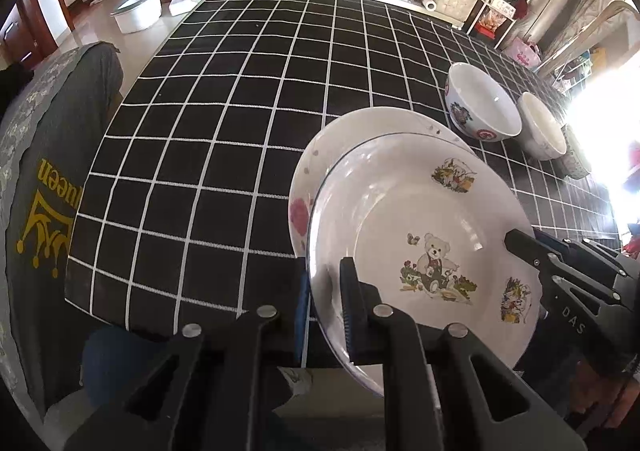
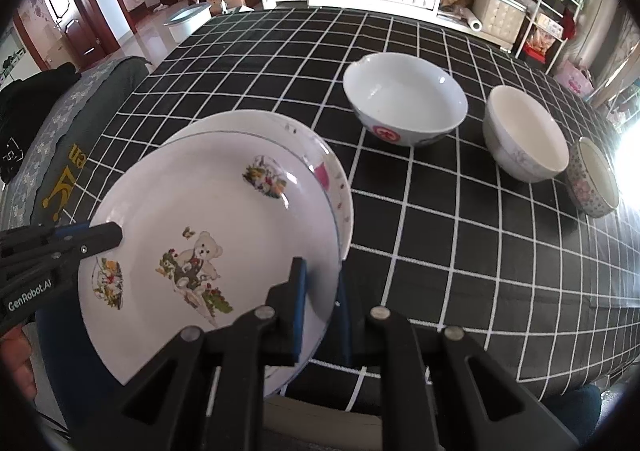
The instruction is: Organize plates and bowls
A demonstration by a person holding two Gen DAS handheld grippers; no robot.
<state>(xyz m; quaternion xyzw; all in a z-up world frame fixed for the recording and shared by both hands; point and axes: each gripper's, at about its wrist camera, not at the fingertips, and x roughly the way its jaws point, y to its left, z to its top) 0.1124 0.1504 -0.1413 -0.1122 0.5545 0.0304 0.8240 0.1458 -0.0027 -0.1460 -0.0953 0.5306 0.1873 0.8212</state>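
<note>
- Over the near edge of the tabletop [image 2: 460, 211], covered by a black cloth with a white grid, both grippers held one bear plate [image 1: 424, 235] between them.
- Left gripper [image 1: 328, 303]: fingers [image 1: 354, 311] nearly closed, pinching the plate's left rim; one finger lay on the plate's face, the other under the rim.
- Right gripper [image 2: 320, 299]: fingers [image 2: 299, 299] likewise nearly closed, clamped on the plate's right rim, blue pad on the face side.
- In the left wrist view the right gripper's tip reached in from the right edge, over the plate rim; in the right wrist view the left gripper's tip reached in from the left.
- Bear plate was white, with a teddy bear print in the centre and small prints on the rim; it sat tilted over a second plate [image 2: 340, 187], overlapping most of it.
- Second plate: white, pink flower on the rim; only its far and outer rim showed. Could not tell whether the two plates touched.
- Three bowls stood upright in a row on the tabletop, to the right of and beyond the plates, well apart from them: large bowl [image 2: 404, 107] with a red mark, plain bowl [image 2: 524, 135] beside it, floral bowl [image 2: 592, 179] furthest right.
- Chair back [image 1: 52, 179] draped in grey cloth with yellow print stood at the tabletop's left side.
</note>
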